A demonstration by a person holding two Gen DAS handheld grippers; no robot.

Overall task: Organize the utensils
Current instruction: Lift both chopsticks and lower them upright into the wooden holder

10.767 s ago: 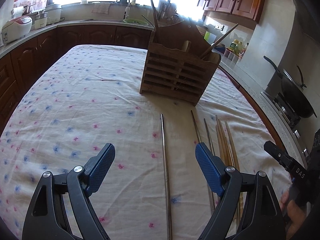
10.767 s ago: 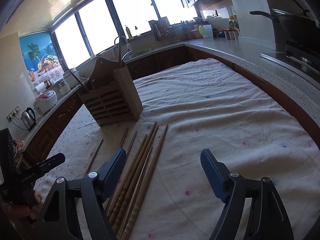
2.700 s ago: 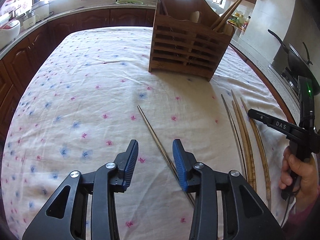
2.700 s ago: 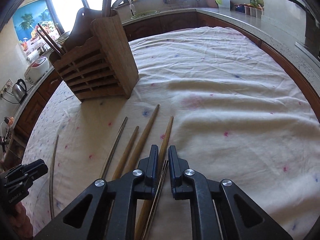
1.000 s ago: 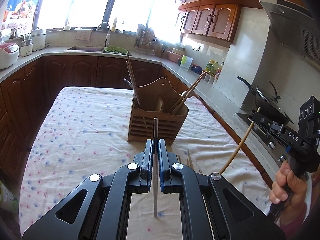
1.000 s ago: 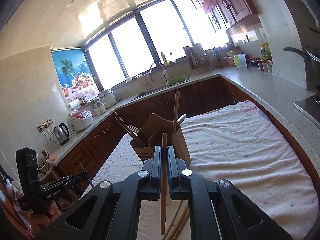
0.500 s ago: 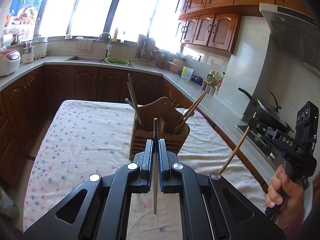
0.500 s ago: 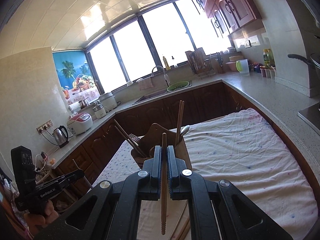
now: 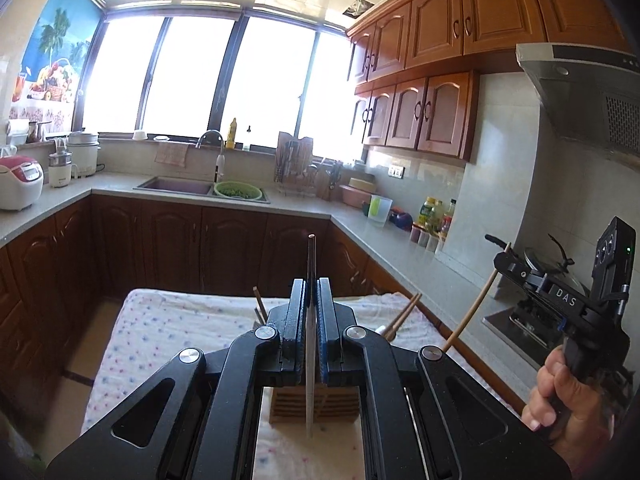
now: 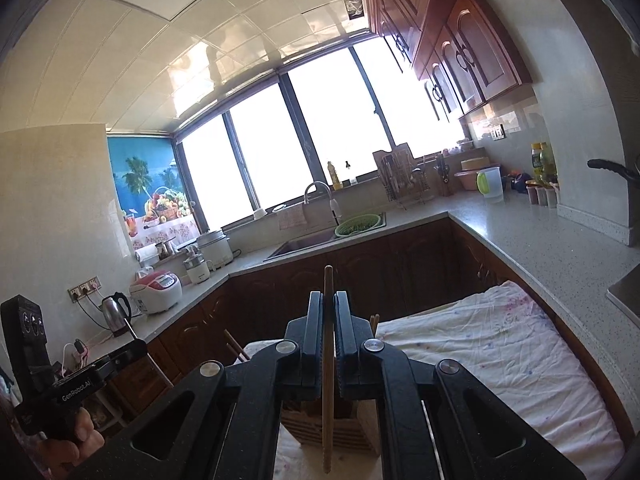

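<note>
Left hand-held gripper (image 9: 311, 300) clamped mid-shaft on slick, rigid metal chopstick (image 9: 311, 256); right hand-held gripper (image 10: 328, 312) likewise on light wooden chopstick (image 10: 328, 280), centre frame.

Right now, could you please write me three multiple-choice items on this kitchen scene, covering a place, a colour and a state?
1. Where is the green colander?
A. beside the sink on the counter
B. on the clothed table
C. on the stove

2. What colour are the pads of the left tool?
A. red
B. blue
C. yellow

3. How is the right tool?
A. wide open and empty
B. shut on a wooden chopstick
C. shut on a spoon

Answers: 1 A, it sits by the sink basin; 2 B, blue shows along the inner edges; 3 B, the stick stands clamped upright between the jaws.
</note>
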